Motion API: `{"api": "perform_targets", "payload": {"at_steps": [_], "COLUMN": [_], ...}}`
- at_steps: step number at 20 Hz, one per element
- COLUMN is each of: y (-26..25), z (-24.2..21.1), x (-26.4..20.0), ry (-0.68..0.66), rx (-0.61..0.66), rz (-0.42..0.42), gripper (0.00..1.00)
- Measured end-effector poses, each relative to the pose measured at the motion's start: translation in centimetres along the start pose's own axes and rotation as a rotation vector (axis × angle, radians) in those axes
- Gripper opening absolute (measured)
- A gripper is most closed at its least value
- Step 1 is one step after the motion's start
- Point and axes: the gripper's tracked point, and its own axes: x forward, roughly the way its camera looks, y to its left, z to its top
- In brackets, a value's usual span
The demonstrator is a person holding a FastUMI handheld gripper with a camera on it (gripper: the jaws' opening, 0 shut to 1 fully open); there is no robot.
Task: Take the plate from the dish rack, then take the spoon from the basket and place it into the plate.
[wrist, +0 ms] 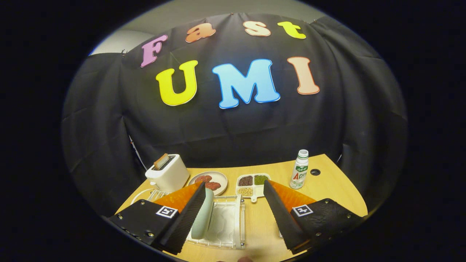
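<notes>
My gripper (pixel 233 191) is open, its two fingers spread wide over the wooden table (pixel 338 189). A pale green plate (pixel 203 214) stands on edge in the white dish rack (pixel 225 222), right against the inner face of the left finger (pixel 185 214). The right finger (pixel 280 214) is well clear of the plate, out over bare table. Part of the rack and the plate's left side are hidden behind the left finger.
Beyond the fingers stand a white toaster (pixel 168 172) with a slice of bread in it, a round plate of food (pixel 208 182), a divided white tray of beans (pixel 252 185) and a white bottle (pixel 299 169). A cable hole (pixel 315 172) lies near the bottle.
</notes>
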Motion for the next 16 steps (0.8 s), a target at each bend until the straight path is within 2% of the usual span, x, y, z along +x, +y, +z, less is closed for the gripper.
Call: {"api": "perform_targets", "payload": {"at_steps": [3,8,11,16], "y": [1.2,3.8,4.5,4.8], "z": [-2.2,-3.9,-5.3,-8.8], "x": [1.5,3.0,4.3,7.0], "ry": [0.128,0.24,0.313,0.464], "rx": [0.0,-0.055,-0.101,-0.1], "rz": [-0.012,-0.01,-0.035,-0.084], "gripper": [0.99,0.99,0.99,0.99]}}
